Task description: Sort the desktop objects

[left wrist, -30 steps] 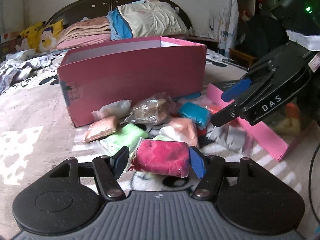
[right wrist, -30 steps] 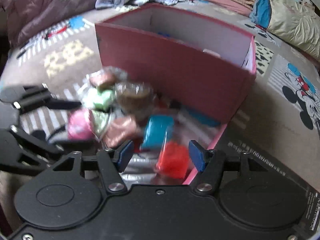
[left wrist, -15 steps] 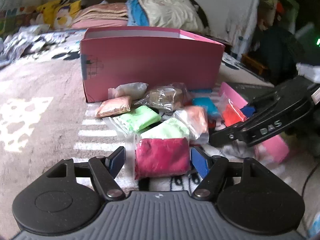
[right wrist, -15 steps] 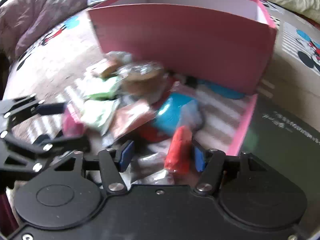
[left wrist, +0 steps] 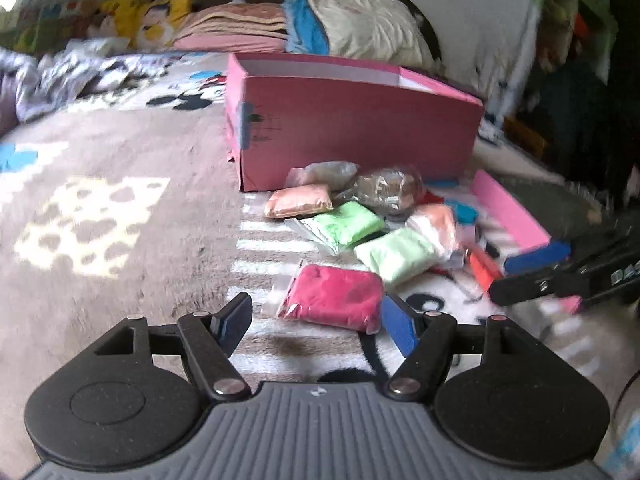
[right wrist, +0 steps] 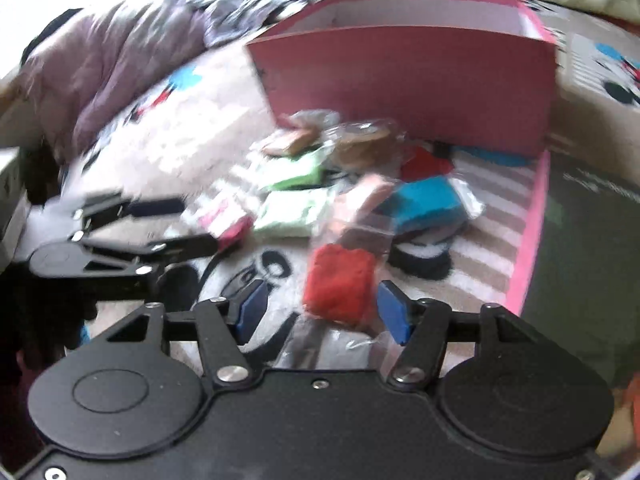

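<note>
Several bagged clay packs lie piled on the bed in front of an open pink box (left wrist: 352,128), which also shows in the right wrist view (right wrist: 408,80). My left gripper (left wrist: 316,324) is open; a magenta pack (left wrist: 334,296) lies just ahead of its jaws, nearer the right finger. My right gripper (right wrist: 322,312) is open with a red pack (right wrist: 340,284) between its fingers, close to the right one. Green packs (left wrist: 348,224), a peach pack (left wrist: 298,206), a brown pack (left wrist: 390,190) and a blue pack (right wrist: 424,204) lie behind.
The pink box lid (left wrist: 508,212) lies to the right of the pile on a dark sheet (right wrist: 588,240). Pillows and folded blankets (left wrist: 320,28) are at the headboard. A rumpled purple quilt (right wrist: 104,68) lies at the left. The patterned bedspread (left wrist: 100,208) surrounds the pile.
My left gripper has drawn back and swung left, so the magenta pack now lies off to its right. My right gripper has lowered beside the pile, with the red pack now flat between its fingers.
</note>
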Demonstrator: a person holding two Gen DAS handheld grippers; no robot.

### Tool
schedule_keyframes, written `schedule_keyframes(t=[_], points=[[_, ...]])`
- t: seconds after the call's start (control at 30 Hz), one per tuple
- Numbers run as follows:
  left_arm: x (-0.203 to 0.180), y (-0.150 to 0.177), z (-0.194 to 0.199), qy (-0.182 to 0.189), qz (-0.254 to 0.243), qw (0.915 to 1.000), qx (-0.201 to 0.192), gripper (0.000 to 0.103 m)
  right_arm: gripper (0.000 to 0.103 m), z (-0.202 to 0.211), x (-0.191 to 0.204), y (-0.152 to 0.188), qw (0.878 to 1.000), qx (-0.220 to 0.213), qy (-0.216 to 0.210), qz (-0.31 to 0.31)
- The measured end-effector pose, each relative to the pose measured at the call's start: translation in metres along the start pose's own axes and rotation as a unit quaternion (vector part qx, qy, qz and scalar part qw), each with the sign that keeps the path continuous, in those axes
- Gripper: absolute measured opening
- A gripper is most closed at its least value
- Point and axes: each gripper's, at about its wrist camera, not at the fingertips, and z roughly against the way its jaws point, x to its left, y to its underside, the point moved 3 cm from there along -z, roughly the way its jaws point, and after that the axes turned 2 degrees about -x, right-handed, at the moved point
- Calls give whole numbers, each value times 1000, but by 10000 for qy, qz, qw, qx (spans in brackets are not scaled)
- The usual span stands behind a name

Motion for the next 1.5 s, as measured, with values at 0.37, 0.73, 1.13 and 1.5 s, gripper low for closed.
schedule_keyframes(t=[0.37, 0.73, 1.13, 1.5], points=[[-11, 1, -22, -4, -206, 9998, 46, 70, 61, -24, 12, 2, 9990, -138, 423, 94], [-12, -6, -17, 182, -155, 9997, 102, 70, 39, -5, 8, 8, 9978, -447, 480, -78], [-4, -10, -37, 386, -494, 9970, 450, 70, 39, 32, 37, 38, 9972, -321, 392, 553], [-47, 20, 2, 531, 117, 9940, 945, 73, 39, 67, 17, 89, 9960, -450, 716, 273]])
